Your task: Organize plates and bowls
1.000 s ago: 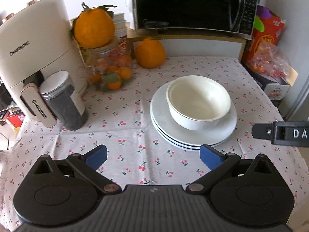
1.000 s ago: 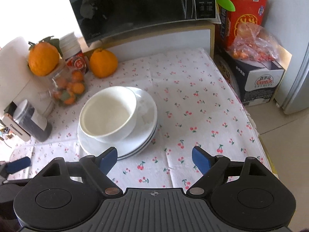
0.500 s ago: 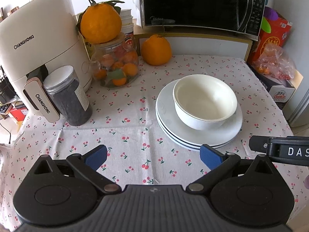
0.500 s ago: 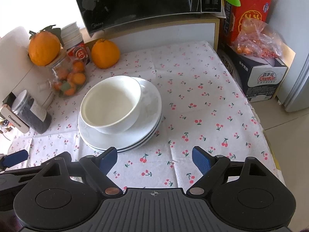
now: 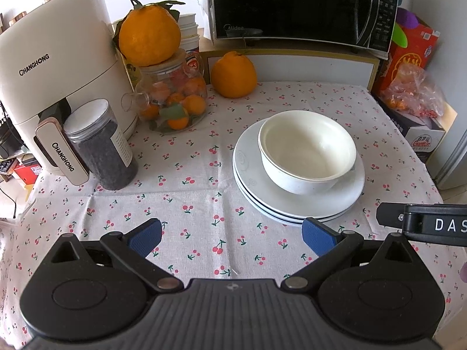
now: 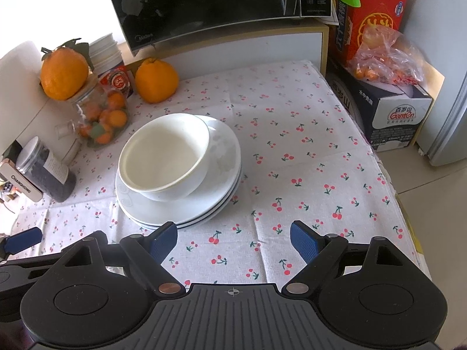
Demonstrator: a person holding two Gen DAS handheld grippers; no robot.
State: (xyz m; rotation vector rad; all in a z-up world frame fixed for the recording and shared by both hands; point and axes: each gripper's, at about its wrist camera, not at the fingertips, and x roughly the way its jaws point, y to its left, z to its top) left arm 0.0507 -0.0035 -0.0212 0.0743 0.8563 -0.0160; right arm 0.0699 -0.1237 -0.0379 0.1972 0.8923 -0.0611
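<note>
Sitting at the centre-right of the left wrist view, one white bowl (image 5: 308,151) rests upright on a stack of white plates (image 5: 254,186); three rims show at the stack's near edge, so three plates by count, though the lowest is only a thin line. The stack stands on the bench (image 5: 186,204), which wears a cherry-print cloth. Both pairs of tongs hover low in their frames with nothing between the blue pads: the left tongs (image 5: 232,236) gape wide over bare cloth just below and left of the plates, and the right tongs (image 6: 233,240) gape equally wide, their left pad just in front of the stack's near rim. At the upper left of the left wrist view stand one cream air fryer (image 5: 55,67), one dark-filled lidded canister (image 5: 102,145) and one glass jar (image 5: 172,102) of small oranges. Two large oranges show: one (image 5: 149,35) atop the jar, one (image 5: 233,75) on the cloth behind. One black microwave (image 5: 300,5) fills the top of the frame.
</note>
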